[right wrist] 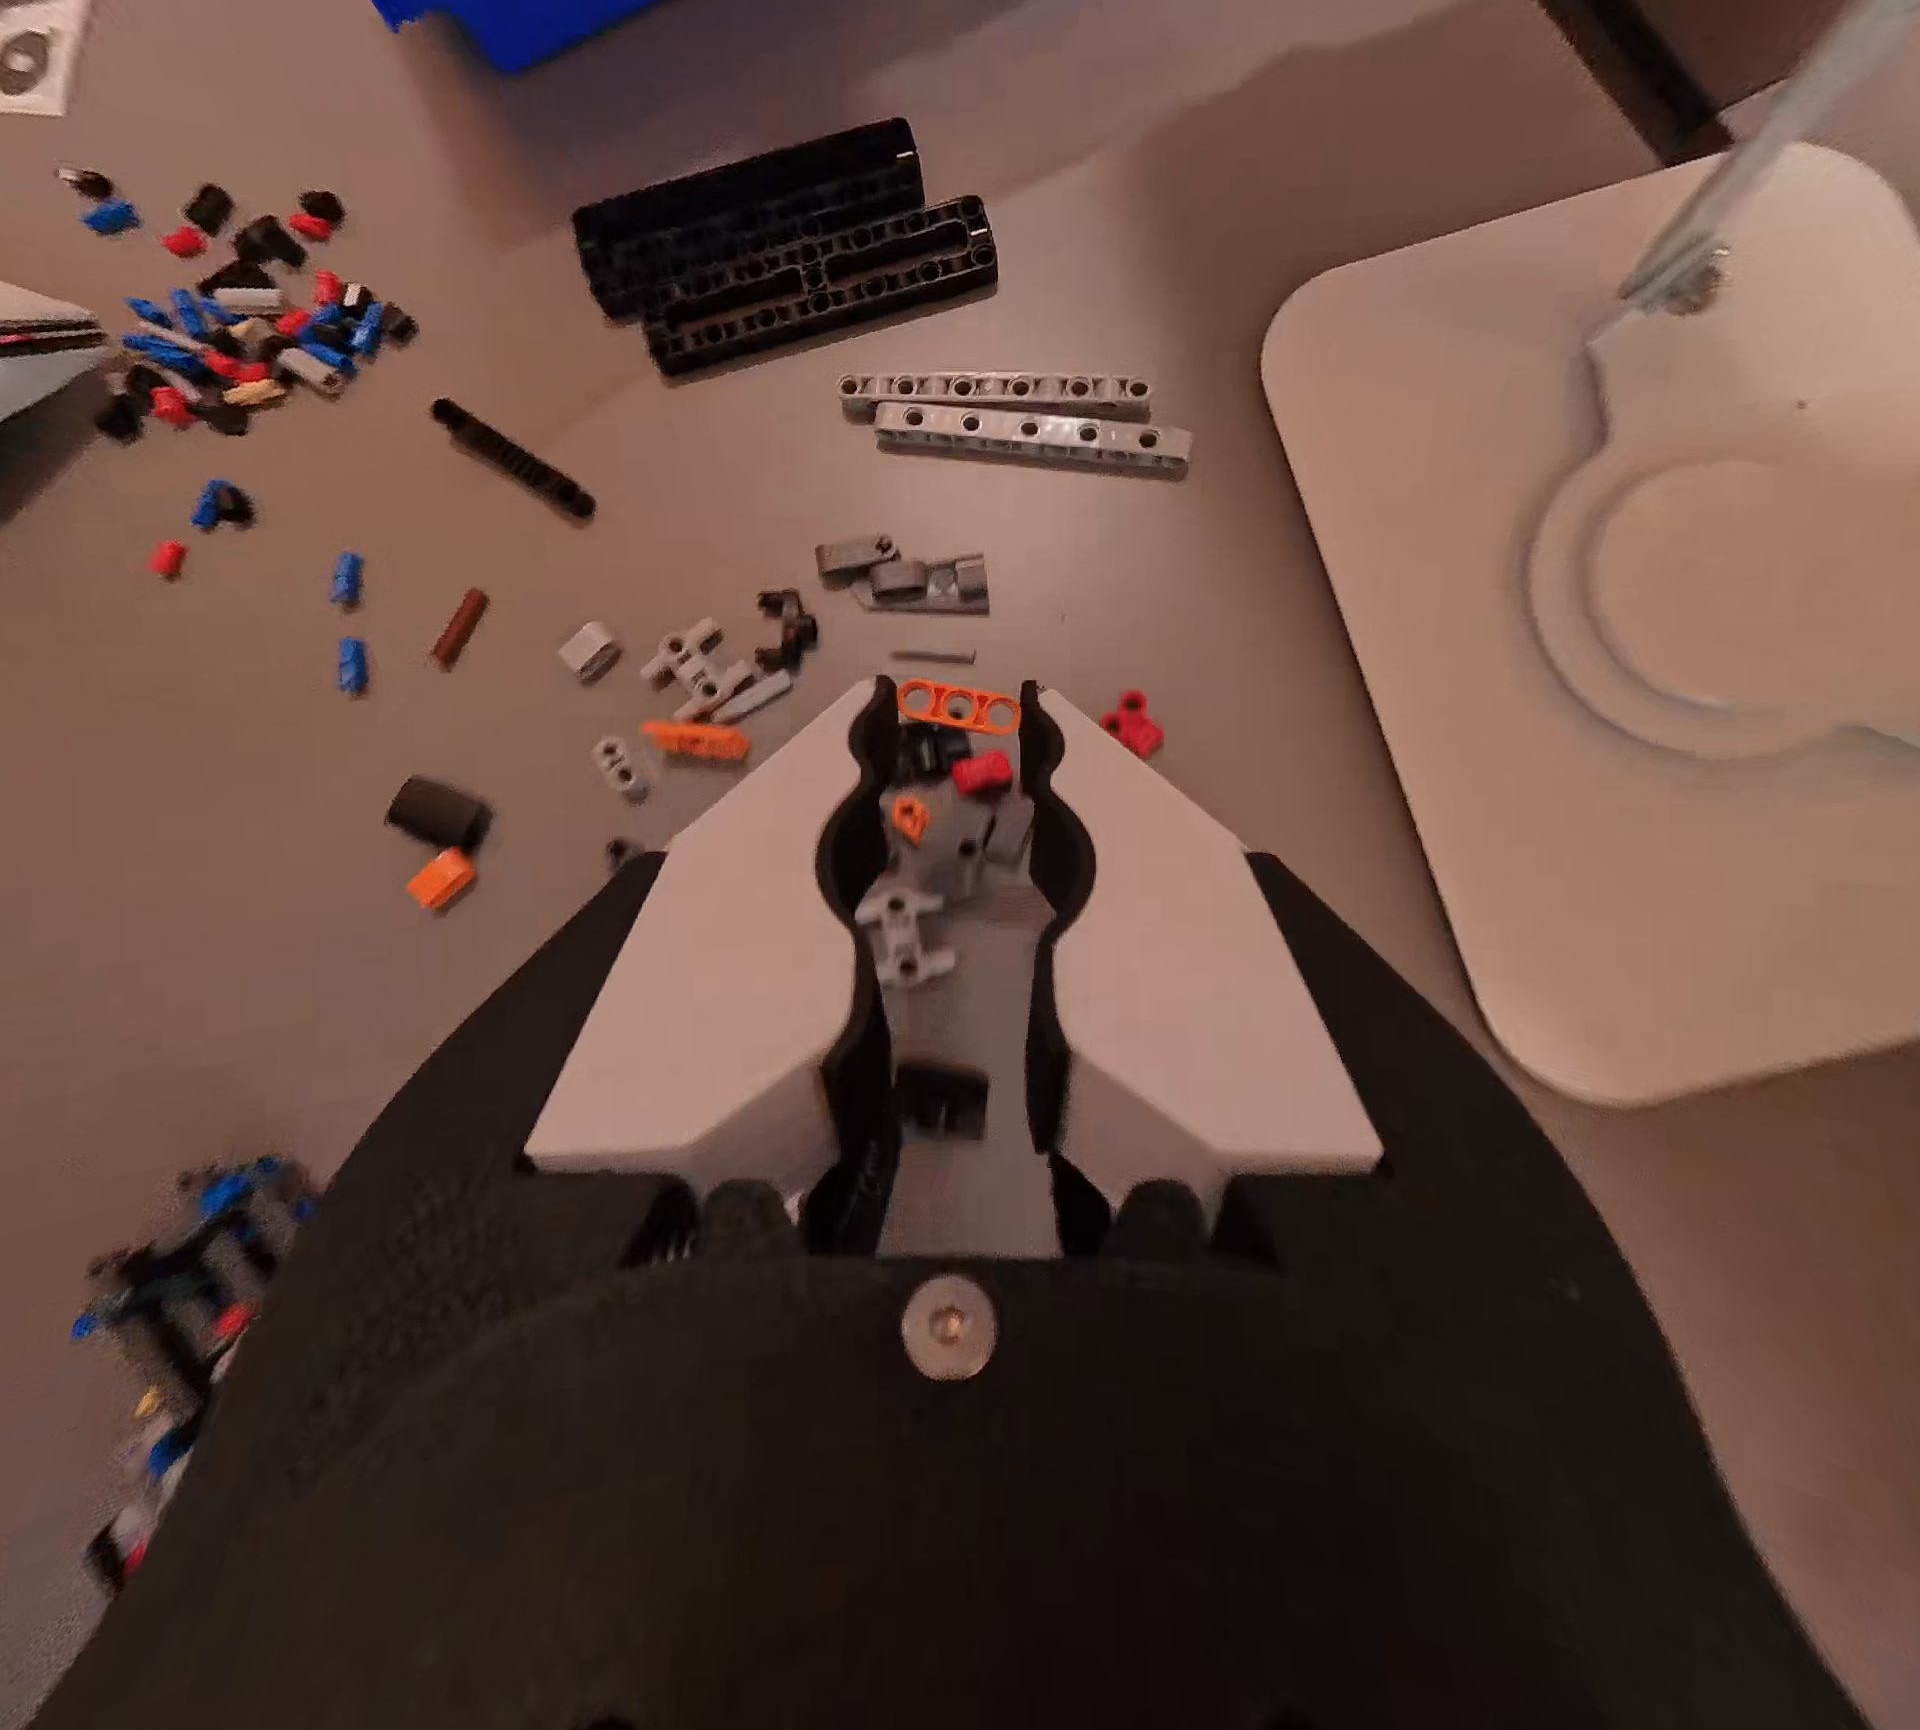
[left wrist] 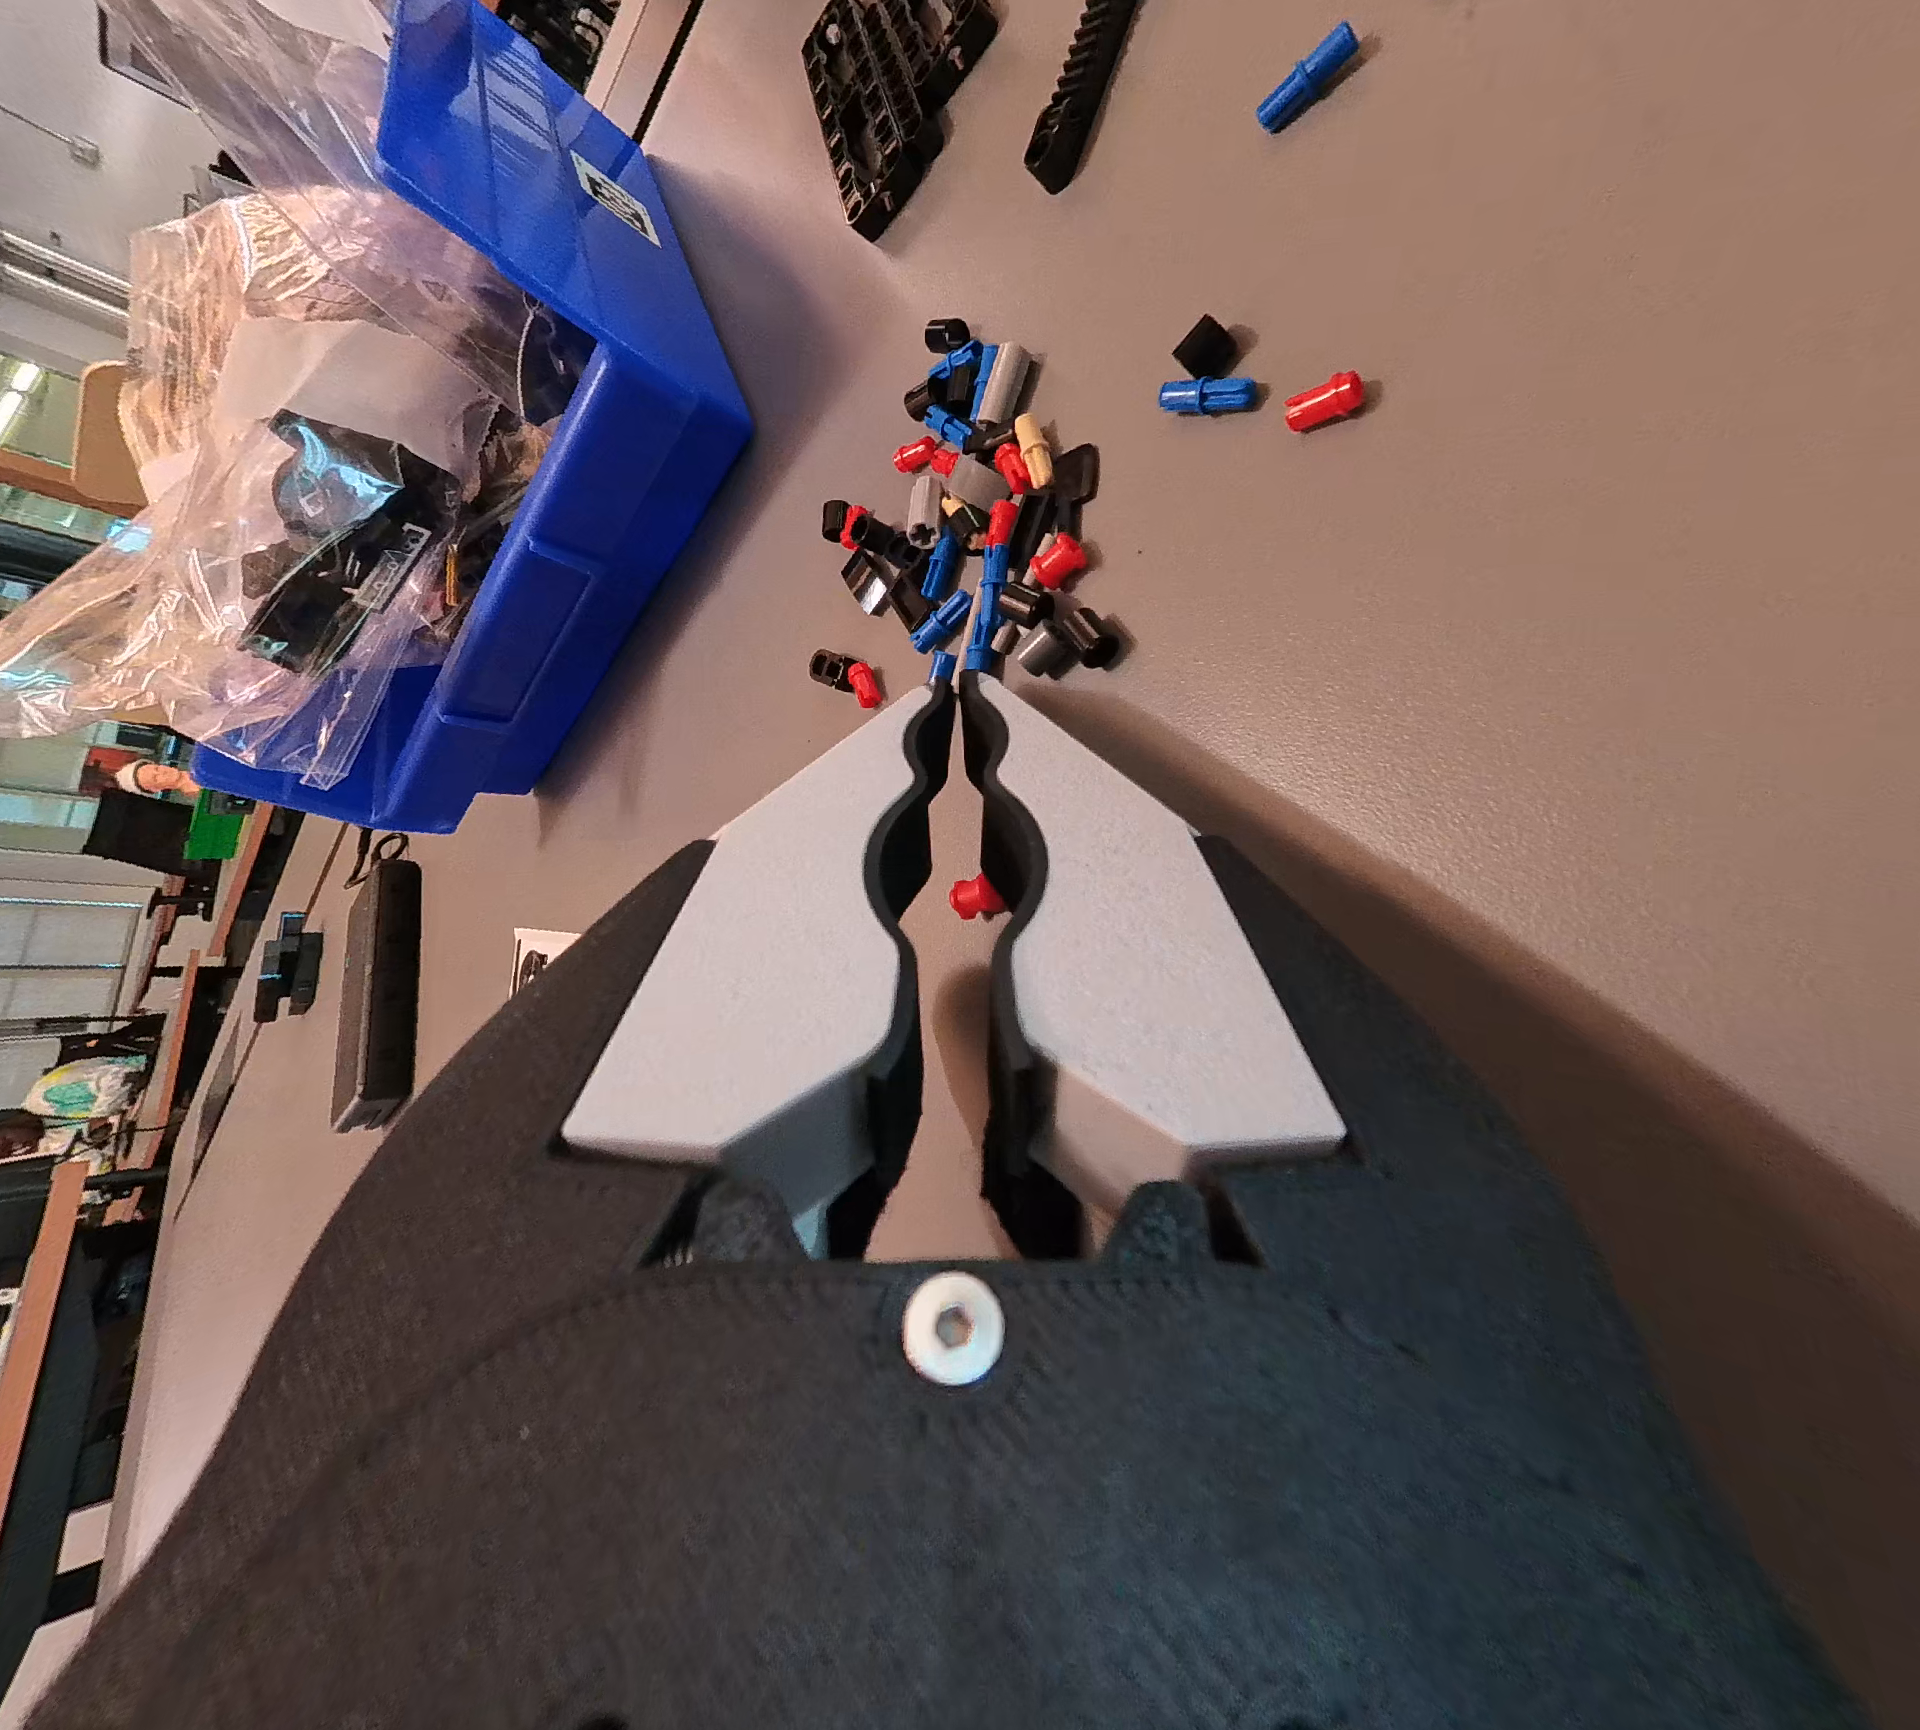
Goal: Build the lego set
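Left tool (left wrist: 954,691) nearly closed, narrow gap at tips, at near edge of pile of small pins (left wrist: 982,501) on worktop (left wrist: 1507,641); whether it pinched anything, could not tell. Right tool (right wrist: 958,693) gripped orange three-hole beam (right wrist: 958,707) by its ends, over scattered grey and red parts. Black frames (right wrist: 790,252) and grey beams (right wrist: 1023,418) lay farther off, blue bin (left wrist: 582,392) beside pile. Pieces looked light, stiff, slick plastic; pins likely to roll, best pinched across middle.
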Demonstrator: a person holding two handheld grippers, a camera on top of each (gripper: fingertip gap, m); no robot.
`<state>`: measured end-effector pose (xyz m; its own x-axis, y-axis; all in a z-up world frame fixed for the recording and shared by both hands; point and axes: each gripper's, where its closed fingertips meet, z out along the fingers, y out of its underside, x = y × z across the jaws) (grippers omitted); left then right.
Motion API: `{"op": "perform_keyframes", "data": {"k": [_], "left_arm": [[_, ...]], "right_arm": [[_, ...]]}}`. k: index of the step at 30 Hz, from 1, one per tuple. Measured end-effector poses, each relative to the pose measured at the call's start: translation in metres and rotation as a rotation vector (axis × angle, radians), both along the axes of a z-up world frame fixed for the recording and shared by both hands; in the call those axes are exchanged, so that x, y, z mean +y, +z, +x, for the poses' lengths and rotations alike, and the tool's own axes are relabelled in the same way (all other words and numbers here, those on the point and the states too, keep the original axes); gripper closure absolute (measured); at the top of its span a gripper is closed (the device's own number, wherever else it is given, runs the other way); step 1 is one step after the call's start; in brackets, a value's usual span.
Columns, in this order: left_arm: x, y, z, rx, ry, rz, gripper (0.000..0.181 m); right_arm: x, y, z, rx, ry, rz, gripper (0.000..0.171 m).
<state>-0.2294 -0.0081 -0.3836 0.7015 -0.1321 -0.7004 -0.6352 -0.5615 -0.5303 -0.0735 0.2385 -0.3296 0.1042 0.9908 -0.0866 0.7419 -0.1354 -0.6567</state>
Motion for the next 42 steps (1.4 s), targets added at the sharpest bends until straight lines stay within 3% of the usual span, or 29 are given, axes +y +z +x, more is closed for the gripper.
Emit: {"op": "perform_keyframes", "data": {"k": [4, 9, 14, 19, 23, 25, 30, 35, 42], "left_arm": [[0.000, 0.000, 0.000, -0.007, 0.000, -0.003, 0.181], [0.000, -0.001, 0.000, -0.007, 0.003, -0.006, 0.181], [0.001, -0.001, -0.002, -0.007, 0.011, -0.009, 0.181], [0.000, -0.001, -0.002, -0.001, 0.012, -0.008, 0.181], [0.000, -0.001, -0.002, -0.001, 0.014, -0.006, 0.181], [0.001, -0.001, -0.002, -0.003, 0.015, -0.007, 0.181], [0.001, -0.001, -0.003, -0.012, 0.019, -0.010, 0.181], [0.001, -0.001, -0.003, -0.009, 0.021, -0.007, 0.181], [0.001, 0.000, -0.004, -0.018, 0.024, -0.004, 0.181]], "right_arm": [[-0.016, 0.028, 0.068, 0.009, -0.060, 0.032, 0.151], [-0.041, 0.040, 0.206, -0.042, -0.297, 0.069, 0.151], [-0.074, 0.002, 0.325, -0.149, -0.541, 0.040, 0.151], [-0.082, -0.050, 0.372, -0.220, -0.626, -0.001, 0.151], [-0.081, -0.065, 0.373, -0.241, -0.630, 0.003, 0.151], [-0.078, -0.063, 0.374, -0.239, -0.643, 0.016, 0.140], [-0.079, -0.026, 0.364, -0.180, -0.628, 0.068, 0.141], [-0.084, 0.013, 0.265, -0.093, -0.394, 0.100, 0.143], [-0.085, -0.005, 0.139, -0.118, -0.038, 0.133, 0.143]]}}
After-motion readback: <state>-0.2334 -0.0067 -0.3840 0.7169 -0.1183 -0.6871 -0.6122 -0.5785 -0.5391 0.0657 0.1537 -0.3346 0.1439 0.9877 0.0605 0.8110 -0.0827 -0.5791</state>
